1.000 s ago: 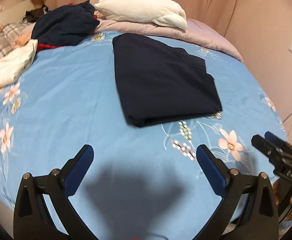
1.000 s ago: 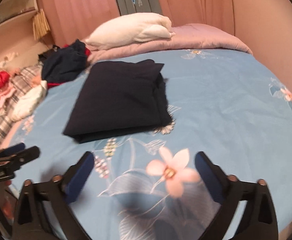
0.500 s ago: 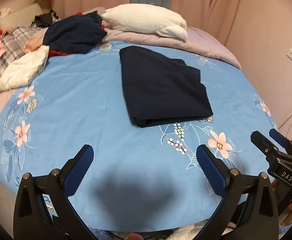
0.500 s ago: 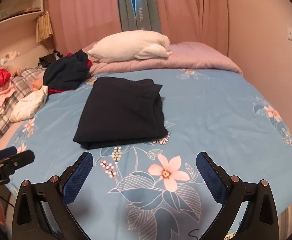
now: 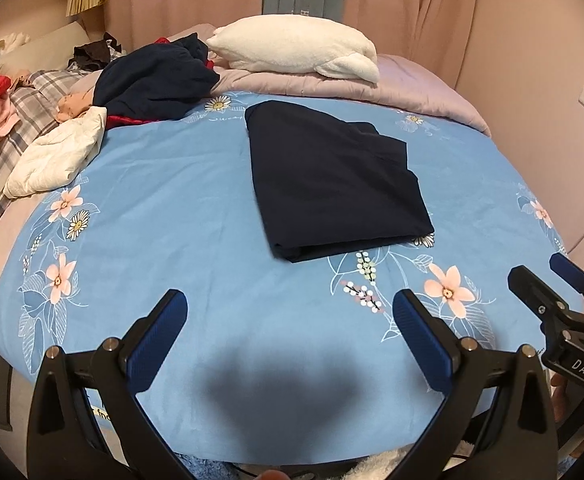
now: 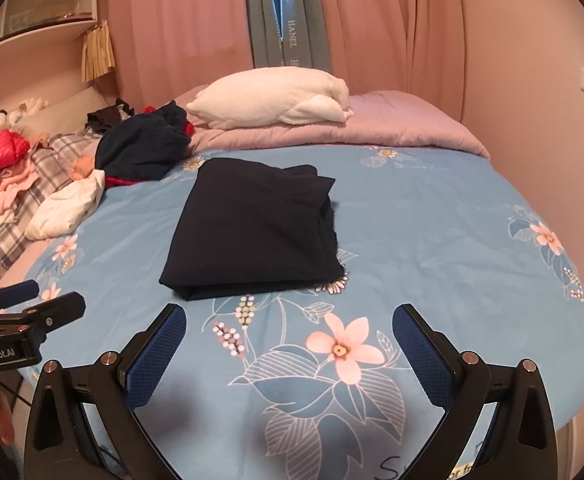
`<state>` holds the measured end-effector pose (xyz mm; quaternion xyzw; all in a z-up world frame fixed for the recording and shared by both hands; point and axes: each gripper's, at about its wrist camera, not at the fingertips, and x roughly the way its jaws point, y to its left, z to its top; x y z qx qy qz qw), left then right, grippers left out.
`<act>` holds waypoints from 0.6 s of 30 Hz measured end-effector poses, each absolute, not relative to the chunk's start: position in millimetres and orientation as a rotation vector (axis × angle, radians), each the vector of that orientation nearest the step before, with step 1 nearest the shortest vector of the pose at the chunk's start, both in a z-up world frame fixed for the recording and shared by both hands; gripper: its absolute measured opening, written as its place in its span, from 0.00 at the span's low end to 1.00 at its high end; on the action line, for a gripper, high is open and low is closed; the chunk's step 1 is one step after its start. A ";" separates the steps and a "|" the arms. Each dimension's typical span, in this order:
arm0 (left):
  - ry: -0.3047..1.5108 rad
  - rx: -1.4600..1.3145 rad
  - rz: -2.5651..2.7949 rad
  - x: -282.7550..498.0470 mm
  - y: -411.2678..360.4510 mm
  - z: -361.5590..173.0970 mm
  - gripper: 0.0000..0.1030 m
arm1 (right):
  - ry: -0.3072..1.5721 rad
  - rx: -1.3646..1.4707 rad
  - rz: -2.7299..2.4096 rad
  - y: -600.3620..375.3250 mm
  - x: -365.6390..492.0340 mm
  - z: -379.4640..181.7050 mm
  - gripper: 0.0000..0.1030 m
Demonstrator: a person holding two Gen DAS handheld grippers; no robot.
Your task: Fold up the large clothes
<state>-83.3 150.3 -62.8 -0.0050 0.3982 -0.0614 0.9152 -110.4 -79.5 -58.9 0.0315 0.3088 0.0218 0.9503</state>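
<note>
Left wrist view. Garment (image 5: pixel 332 180): dark navy, folded into a flat, roughly rectangular stack, lying near the middle of the blue flowered bedsheet (image 5: pixel 180 208). Near edge is a thick, rounded fold; the far right corner shows uneven layers stepping out. Long axis runs from the near fold away toward the white pillow (image 5: pixel 296 48), leaning slightly to the left at the far end. Kind of garment cannot be told; no sleeves or collar are exposed. Left gripper (image 5: pixel 290 322): blue-padded fingers spread wide, holding nothing, hovering over the near part of the sheet, well apart from the garment. Right gripper (image 5: pixel 548 276): seen at the right edge, partly cut off by the frame. Clothes pile (image 5: pixel 152 80) of dark and red fabric lies at the far left, with a white jacket (image 5: pixel 60 152) beside it.

Right wrist view. Garment (image 6: pixel 252 232): same navy stack, folded edge nearest, loose layered edges bunched along its right side. Long axis points away toward the pillow (image 6: pixel 268 98) and pink quilt (image 6: pixel 372 128). Right gripper (image 6: pixel 290 322): fingers wide apart, empty, over a large pink flower print, clear of the garment. Left gripper (image 6: pixel 40 300): visible at the left edge, mostly cut off. Heaped laundry (image 6: pixel 8 168) at far left is blurred and hard to sort.
</note>
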 end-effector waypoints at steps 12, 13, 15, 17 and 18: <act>0.806 0.021 -0.122 -87.0 144.4 -59.1 1.00 | 0.633 0.048 0.053 -74.0 -109.1 -56.7 0.99; 0.806 0.023 -0.123 -87.3 144.3 -58.8 1.00 | 0.632 0.048 0.052 -74.3 -109.0 -56.3 0.99; 0.804 0.027 -0.124 -87.4 144.1 -58.0 1.00 | 0.633 0.048 0.056 -76.1 -108.0 -56.4 0.99; 0.800 0.029 -0.123 -87.8 143.9 -56.9 1.00 | 0.631 0.049 0.059 -76.2 -108.2 -56.0 0.99; 0.799 0.027 -0.125 -88.2 143.8 -56.4 1.00 | 0.631 0.049 0.059 -76.1 -108.1 -55.8 0.99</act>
